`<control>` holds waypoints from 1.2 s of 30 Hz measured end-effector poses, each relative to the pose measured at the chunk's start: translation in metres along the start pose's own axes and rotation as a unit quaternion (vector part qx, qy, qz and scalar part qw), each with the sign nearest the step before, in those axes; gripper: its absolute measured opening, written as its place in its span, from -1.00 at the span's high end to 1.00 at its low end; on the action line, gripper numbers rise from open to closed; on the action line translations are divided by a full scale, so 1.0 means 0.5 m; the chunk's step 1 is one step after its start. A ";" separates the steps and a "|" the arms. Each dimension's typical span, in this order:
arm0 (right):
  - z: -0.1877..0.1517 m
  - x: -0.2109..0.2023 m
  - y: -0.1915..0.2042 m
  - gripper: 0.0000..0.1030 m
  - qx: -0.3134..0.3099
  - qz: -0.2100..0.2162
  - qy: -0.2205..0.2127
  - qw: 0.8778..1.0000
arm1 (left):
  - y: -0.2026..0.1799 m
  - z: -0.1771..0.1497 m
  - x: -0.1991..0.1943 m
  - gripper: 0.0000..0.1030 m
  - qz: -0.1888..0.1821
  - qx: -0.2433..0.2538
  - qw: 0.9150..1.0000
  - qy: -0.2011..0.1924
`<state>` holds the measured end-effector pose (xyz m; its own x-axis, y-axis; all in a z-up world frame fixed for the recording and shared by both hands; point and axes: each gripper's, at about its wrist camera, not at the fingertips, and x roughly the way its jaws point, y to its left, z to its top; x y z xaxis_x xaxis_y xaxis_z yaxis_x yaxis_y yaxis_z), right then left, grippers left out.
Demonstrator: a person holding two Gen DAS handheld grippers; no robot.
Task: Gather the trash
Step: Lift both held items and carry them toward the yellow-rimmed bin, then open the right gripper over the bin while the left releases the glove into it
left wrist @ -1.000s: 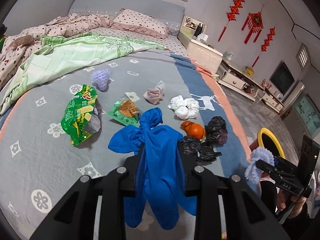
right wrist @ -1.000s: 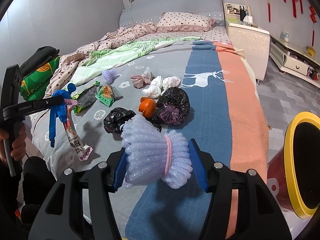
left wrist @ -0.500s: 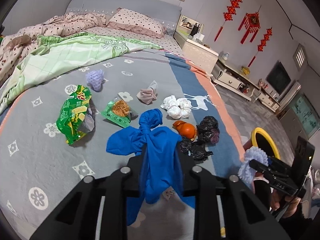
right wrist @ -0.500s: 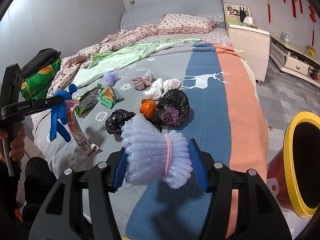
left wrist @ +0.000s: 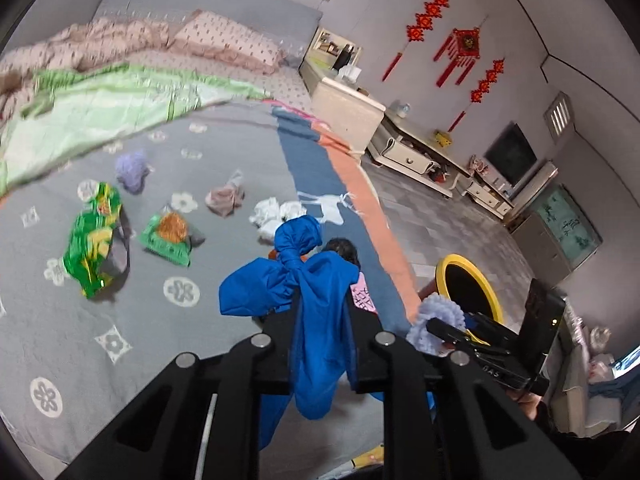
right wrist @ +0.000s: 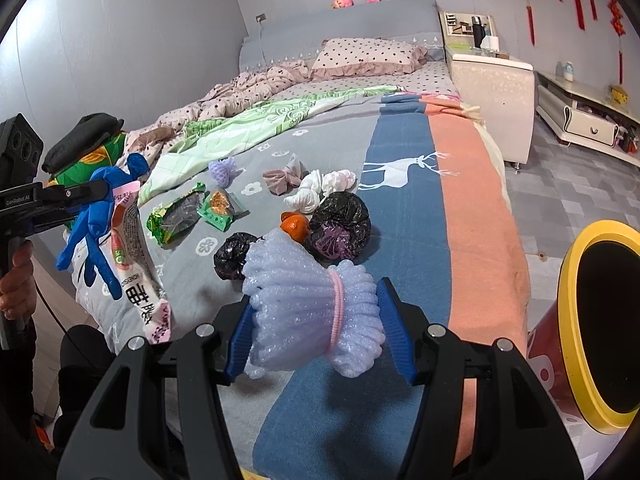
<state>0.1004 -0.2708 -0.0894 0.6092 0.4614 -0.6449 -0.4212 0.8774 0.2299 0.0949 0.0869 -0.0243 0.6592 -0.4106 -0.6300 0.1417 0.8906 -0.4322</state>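
Left wrist view: left gripper (left wrist: pixel 322 320) has swung right since a second ago, so the bin (left wrist: pixel 468 288) now sits nearer centre. Its jaws are clamped on the blue glove (left wrist: pixel 316 300) and a pink wrapper (right wrist: pixel 136 264). Right gripper (right wrist: pixel 316 328) holds the foam net (right wrist: pixel 312 300), bin (right wrist: pixel 596 320) just beside. Judgement: both loads heading for drop-off; more trash remains on the bed (right wrist: pixel 400 208).

Matt woven cloth covers the bed (right wrist: pixel 404 200) — the blue glove (left wrist: pixel 316 320) looks smooth rubber, the foam net (right wrist: pixel 316 300) bubbly and soft, the wrapper (left wrist: pixel 94 236) glossy plastic.
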 end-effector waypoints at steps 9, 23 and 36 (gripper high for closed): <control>0.026 -0.080 -0.042 -0.06 0.024 -0.002 -0.040 0.999 | -0.090 0.034 -0.003 0.72 -0.013 0.037 0.999 -0.028; 0.142 -0.333 -0.144 -0.06 0.039 -0.076 -0.160 0.983 | -0.312 0.141 0.016 0.72 -0.066 0.109 0.989 -0.071; 0.198 -0.572 -0.299 -0.07 0.081 -0.176 -0.230 0.954 | -0.540 0.212 0.076 0.72 -0.121 0.160 0.975 -0.092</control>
<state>0.0557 -0.5208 0.1327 0.9400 0.1113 -0.3226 -0.0504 0.9802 0.1914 0.1600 -0.1483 0.1366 0.6942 -0.6013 -0.3957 0.5141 0.7989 -0.3122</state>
